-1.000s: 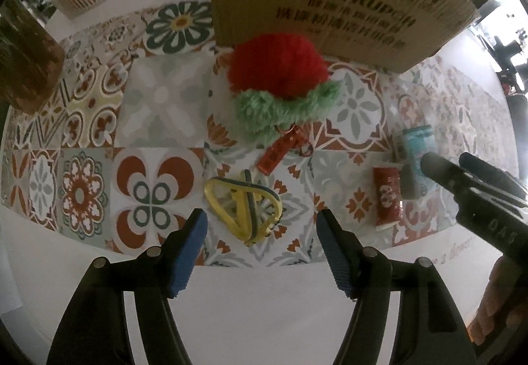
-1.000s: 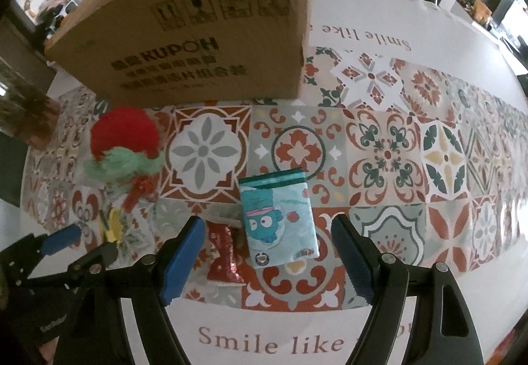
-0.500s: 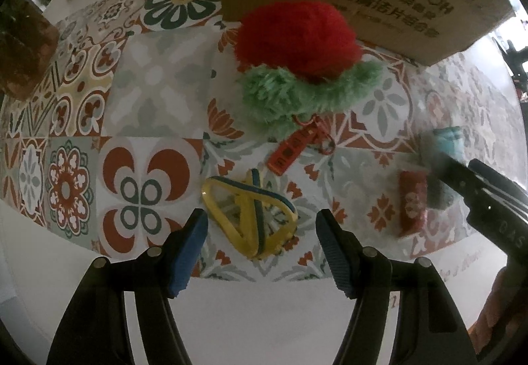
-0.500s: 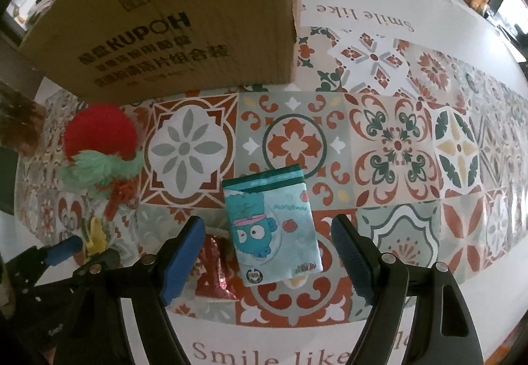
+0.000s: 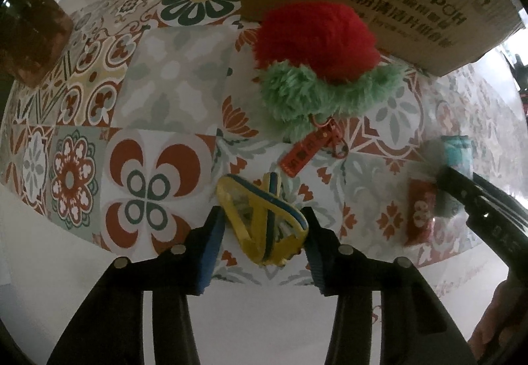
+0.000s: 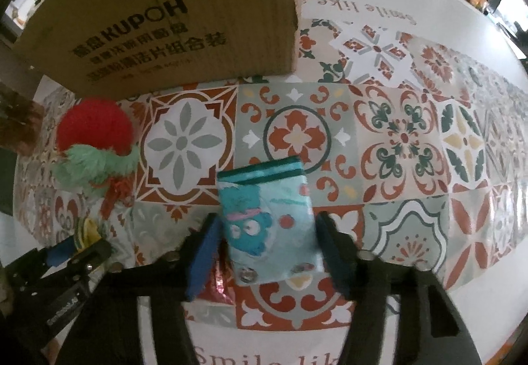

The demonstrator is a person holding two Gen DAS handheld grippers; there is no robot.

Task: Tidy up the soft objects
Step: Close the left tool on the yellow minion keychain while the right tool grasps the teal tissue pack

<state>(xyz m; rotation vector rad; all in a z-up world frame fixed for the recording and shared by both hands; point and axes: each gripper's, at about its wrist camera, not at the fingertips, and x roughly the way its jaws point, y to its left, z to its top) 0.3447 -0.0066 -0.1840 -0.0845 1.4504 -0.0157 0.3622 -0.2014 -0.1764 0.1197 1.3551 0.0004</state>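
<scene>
**Both grippers close in around their targets**

The cloth [image 6: 412, 134], patterned in tiles, fills both views. The box [image 6: 171, 12] now crowds the upper left of the right wrist view and the upper right of the left wrist view, its top edge cut off by the frame where a second ago it showed whole.

The pompom [image 5: 316, 45], red with a green ruff, sits in the upper middle of the left wrist view against the box's base, larger than before. Its red tag [image 5: 303, 154] trails toward frame centre.

The pouch [image 6: 267, 220], teal with a cartoon face, lies in the lower centre of the right wrist view. The right gripper [image 6: 264, 246] has advanced so that its fingers flank the pouch on both sides; they stand wide apart, and whether the pads touch the pouch cannot be told. Half a second ago the pouch lay ahead of the tips.

The band [image 5: 260, 223], a yellow-and-blue loop, lies in the lower centre of the left wrist view. The left gripper [image 5: 262, 233] has likewise moved forward and narrowed: its blue pads [image 5: 211, 246] sit just beside the band on either side, gripping nothing firmly that can be seen.

A red packet [image 5: 419, 216] lies at the right of the left wrist view, beside the right gripper's blurred tip.
</scene>
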